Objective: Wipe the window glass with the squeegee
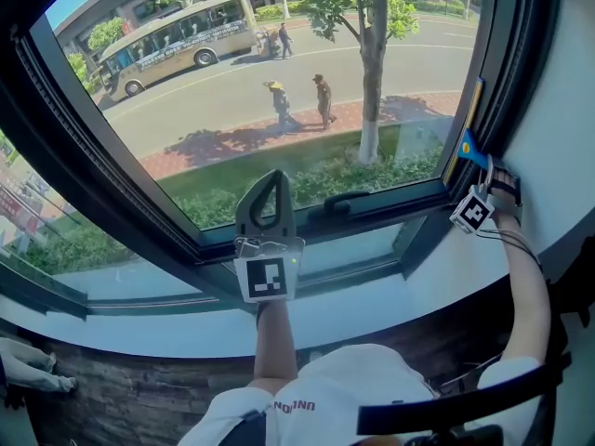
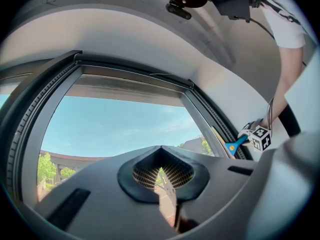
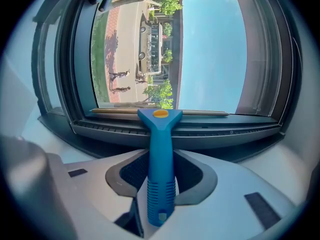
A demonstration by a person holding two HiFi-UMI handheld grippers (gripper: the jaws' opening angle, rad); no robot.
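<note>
Two grippers are up at the window glass (image 1: 260,91), but only one has a job. The right gripper (image 3: 161,176) has its jaws clamped on the ribbed lower end of the squeegee (image 3: 161,149). This low grip leaves the blue head and the blade (image 3: 200,112) free of the jaws. The blade lies along the right edge of the pane, near its lower right corner, hard by the dark frame (image 1: 493,72), probably so a stroke can cover the glass right up to its border. The left gripper (image 1: 275,186) hangs at the middle of the pane's lower edge with its jaws together on nothing, apparently parked out of the blade's way.
</note>
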